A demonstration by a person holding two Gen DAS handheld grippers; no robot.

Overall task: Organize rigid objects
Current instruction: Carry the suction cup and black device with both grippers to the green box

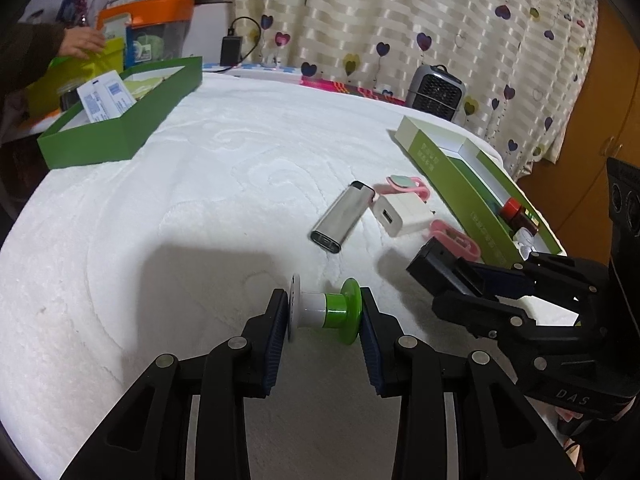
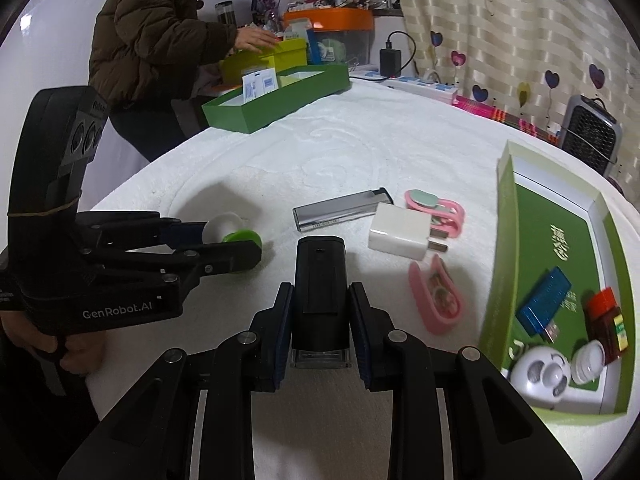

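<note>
My left gripper [image 1: 325,312] is shut on a green and white spool-shaped piece [image 1: 330,310], held end to end just above the white cloth; from the right wrist view the same left gripper [image 2: 240,246] shows at the left. My right gripper [image 2: 320,320] is shut on a black rectangular block [image 2: 320,276] with a clear base, and the block [image 1: 434,262] also appears in the left wrist view. On the cloth lie a silver lighter [image 2: 340,210], a white USB charger [image 2: 400,232] and two pink clips [image 2: 438,300].
An open green-lined box [image 2: 496,292] at the right holds a blue stick, a red-capped bottle and white round items. A long green box [image 2: 276,98] stands at the far left, where a person in a dark jacket [image 2: 152,36] leans over yellow boxes. A small grey heater [image 2: 592,132] stands at the back right.
</note>
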